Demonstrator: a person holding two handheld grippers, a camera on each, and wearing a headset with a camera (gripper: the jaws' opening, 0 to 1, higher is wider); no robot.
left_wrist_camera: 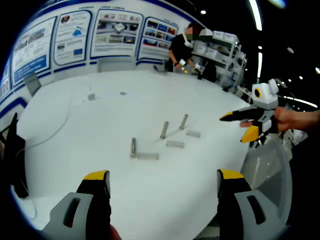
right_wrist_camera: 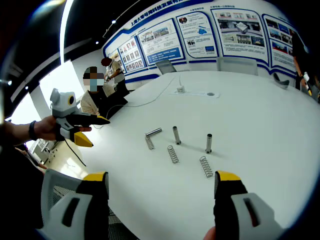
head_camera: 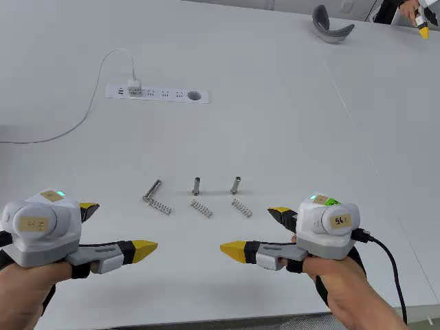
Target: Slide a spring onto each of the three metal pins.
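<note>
Left claw [head_camera: 118,228] apart, empty, low over the surface [head_camera: 289,117]. Left pin [head_camera: 152,190] lies on its side, with the left spring [head_camera: 160,206] just beside it. Middle pin [head_camera: 196,185] and right pin [head_camera: 235,184] stand upright, with the middle spring [head_camera: 201,208] and right spring [head_camera: 241,207] just in front. The springs look light, squashy and prone to roll, so I'd pinch gently mid-coil. Right claw [head_camera: 254,230] apart, empty.

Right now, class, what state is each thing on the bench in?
Left pin: lying on its side, bare.
Middle pin: upright, bare.
Right pin: upright, bare.
Three springs: lying loose, off the pins.
Left gripper: open.
Right gripper: open.
Power strip: one plug in.
</note>
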